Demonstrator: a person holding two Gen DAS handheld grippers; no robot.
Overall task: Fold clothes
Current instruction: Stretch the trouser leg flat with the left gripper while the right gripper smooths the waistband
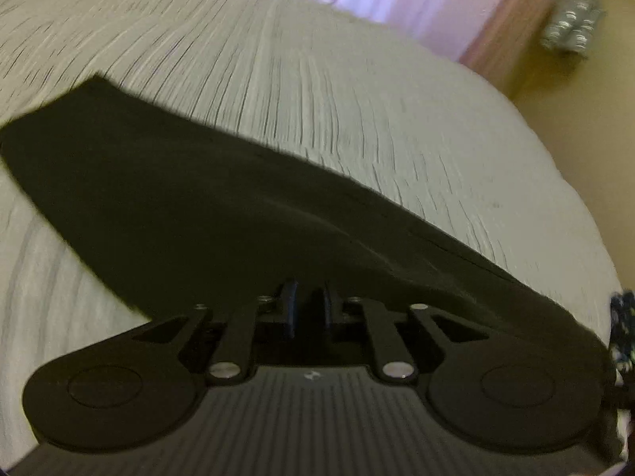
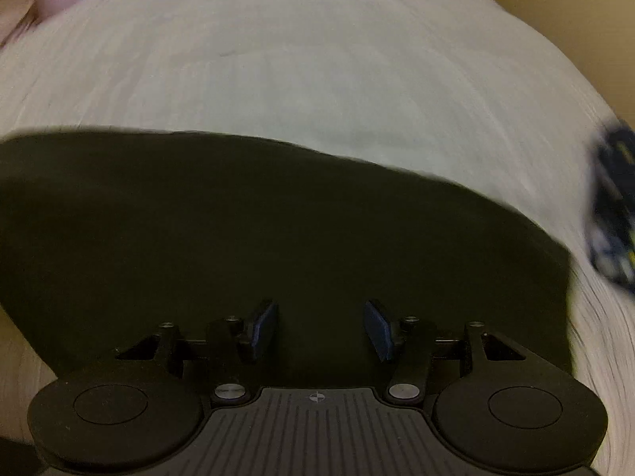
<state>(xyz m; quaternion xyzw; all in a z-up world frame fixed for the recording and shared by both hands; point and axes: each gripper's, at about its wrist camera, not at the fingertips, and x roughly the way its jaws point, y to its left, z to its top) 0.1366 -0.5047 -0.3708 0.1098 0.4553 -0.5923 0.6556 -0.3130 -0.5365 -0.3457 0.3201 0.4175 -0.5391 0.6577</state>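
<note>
fingers of the left gripper, seen from the left wrist, stand nearly together at 6 o'clock against the near edge of the dark garment, though whether cloth is pinched between them i cannot tell; the garment lies flat on the pale striped bedspread, running from 9 o'clock toward 4 o'clock. from the right wrist, the right gripper stands open over the same garment, nothing between its blue pads, with a patterned cloth at 3 o'clock. it looks soft, light and limp, likely to sag, so edges or corners seem best to pinch.
</note>
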